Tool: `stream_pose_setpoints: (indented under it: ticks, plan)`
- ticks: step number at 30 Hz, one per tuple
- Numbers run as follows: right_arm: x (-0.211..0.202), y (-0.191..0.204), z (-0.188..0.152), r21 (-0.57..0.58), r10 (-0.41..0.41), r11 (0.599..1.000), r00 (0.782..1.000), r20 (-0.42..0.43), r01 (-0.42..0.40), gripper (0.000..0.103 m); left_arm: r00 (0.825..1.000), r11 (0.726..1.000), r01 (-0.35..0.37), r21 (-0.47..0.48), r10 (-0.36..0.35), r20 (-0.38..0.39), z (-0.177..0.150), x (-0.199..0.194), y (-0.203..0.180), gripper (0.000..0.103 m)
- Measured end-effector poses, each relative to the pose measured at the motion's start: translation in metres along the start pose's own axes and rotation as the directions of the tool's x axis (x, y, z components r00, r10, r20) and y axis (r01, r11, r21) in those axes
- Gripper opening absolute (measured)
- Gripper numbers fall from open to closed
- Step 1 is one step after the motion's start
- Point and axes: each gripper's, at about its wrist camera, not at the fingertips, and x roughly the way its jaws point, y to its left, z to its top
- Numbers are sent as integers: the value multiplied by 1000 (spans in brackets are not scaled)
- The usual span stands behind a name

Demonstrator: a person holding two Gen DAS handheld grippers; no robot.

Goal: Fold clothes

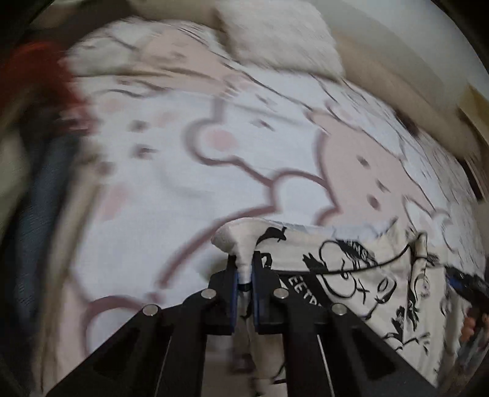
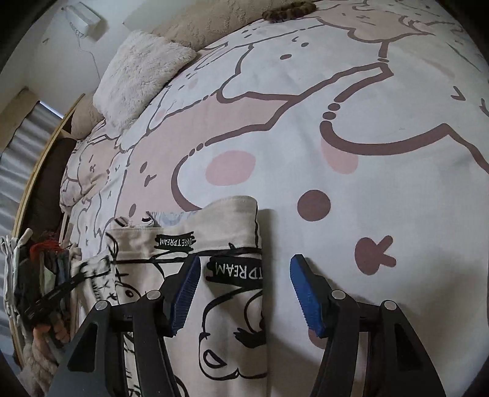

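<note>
A cream garment with black cartoon print (image 2: pixel 214 244) lies on the bed; it also shows in the left wrist view (image 1: pixel 351 268). My left gripper (image 1: pixel 244 274) is shut on a bunched edge of the garment and holds it lifted; that view is blurred by motion. My right gripper (image 2: pixel 244 290) is open just above the garment's right edge, with one blue pad (image 2: pixel 186 293) over the cloth and the other (image 2: pixel 305 299) over the bedsheet. The left gripper also shows small at the left of the right wrist view (image 2: pixel 52 296).
The bed has a white and pink cartoon sheet (image 2: pixel 305 128). A fluffy pillow (image 2: pixel 137 73) and a beige cushion (image 2: pixel 214 21) lie at its head. A pile of clothes with something red (image 2: pixel 45 253) sits by the bed's left edge.
</note>
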Motion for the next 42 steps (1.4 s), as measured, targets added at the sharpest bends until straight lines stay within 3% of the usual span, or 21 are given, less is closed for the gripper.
stream_pose_setpoints:
  ticks: [4, 7, 8, 10, 12, 14, 17, 19, 22, 23, 24, 25, 28, 31, 33, 36, 39, 42]
  plan:
    - [4, -5, 4, 35, 28, 999, 1000, 6, -29, 61, 994, 996, -5, -85, -4, -107, -7, 26, 26, 12]
    - [10, -7, 9, 75, 59, 995, 998, 18, -60, 59, 992, 995, 9, -98, -21, -122, -9, 37, 30, 12]
    - [12, -6, 10, 87, 62, 994, 998, 20, -64, 54, 993, 997, 6, -83, -16, -117, -6, 37, 27, 12]
    - [15, -2, 10, 89, 47, 995, 999, 7, -48, 16, 993, 996, 9, -91, -20, -119, -4, 39, 27, 12]
    - [13, 4, 8, 76, 15, 997, 1000, 5, -15, 5, 992, 994, 15, -106, -28, -124, -2, 41, 28, 12]
    - [-17, 14, 5, 36, -28, 999, 995, 98, 25, 5, 992, 994, 21, -107, -34, -122, -3, 40, 29, 12]
    - [-63, 18, -3, 15, -86, 996, 969, 234, 85, 5, 993, 996, 13, -86, -23, -120, -5, 41, 28, 13]
    - [-68, 16, -5, -10, -111, 993, 968, 226, 116, 5, 993, 998, -6, -66, -2, -120, -4, 41, 23, 13]
    - [-39, 9, -8, -36, -204, 977, 971, 120, 210, 5, 993, 999, -29, -17, 27, -119, -2, 37, 17, 18]
    - [-28, 8, -12, -55, -251, 965, 964, 90, 256, 5, 992, 999, -43, 2, 42, -116, -1, 35, 15, 25]
    - [-22, 7, -15, -69, -283, 955, 957, 71, 287, 5, 993, 998, -58, 16, 60, -104, 1, 32, 14, 45]
    - [-19, 4, -21, -66, -321, 944, 946, 57, 324, 5, 994, 997, -72, 26, 74, -78, 4, 26, 13, 58]
    - [-37, 0, -36, -16, -346, 937, 932, 104, 350, 5, 995, 993, -95, 70, 93, 41, 19, -2, 6, 58]
    - [-49, -1, -56, -4, -347, 937, 929, 125, 350, 5, 990, 983, -54, 178, 30, 136, 37, -34, -29, 58]
    - [-43, -1, -67, -14, -339, 940, 936, 99, 342, 5, 989, 956, 22, 294, -63, 131, 47, -49, -70, 58]
    - [-34, -1, -82, -49, -343, 935, 932, 117, 350, 5, 988, 872, 127, 474, -156, 22, 45, -45, -145, 55]
    - [-34, 3, -89, -69, -347, 930, 926, 149, 360, 5, 977, 779, 212, 590, -189, -100, 35, -17, -220, 34]
    - [-35, -3, -89, -43, -313, 946, 938, 146, 323, 5, 963, 733, 269, 625, -190, -192, 27, 22, -272, 30]
